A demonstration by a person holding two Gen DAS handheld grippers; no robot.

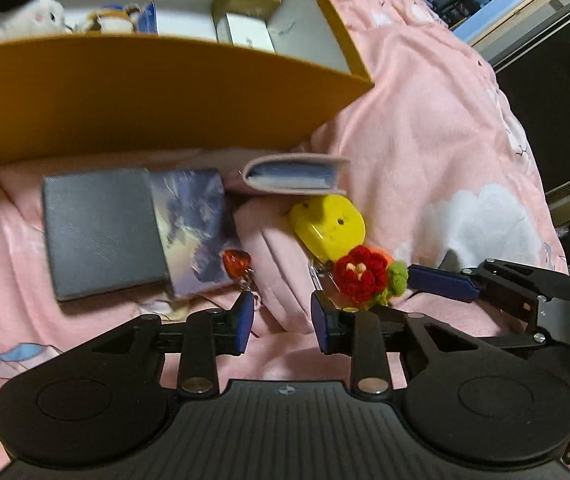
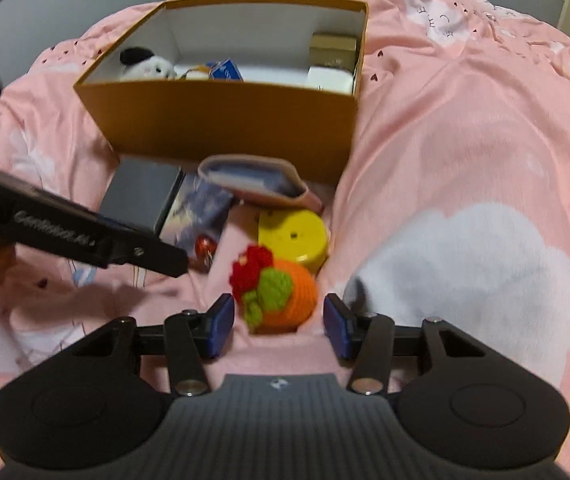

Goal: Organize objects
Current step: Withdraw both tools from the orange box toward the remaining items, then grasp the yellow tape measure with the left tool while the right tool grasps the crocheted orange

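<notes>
On a pink bedspread, near an orange box [image 2: 221, 120] already holding toys, the right gripper [image 2: 279, 322] is straddling a crocheted orange [image 2: 285, 292] with released fingers, apparently for boxing, while the left gripper [image 1: 283, 320] is hovering unclenched and empty.

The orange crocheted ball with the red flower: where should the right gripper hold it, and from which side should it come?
Probably the round orange body of the orange crocheted ball, coming from above and from the near side, where the open right gripper already frames it. The red flower and green leaves sit on its upper left; one pad would press there, which soft yarn should tolerate.
</notes>
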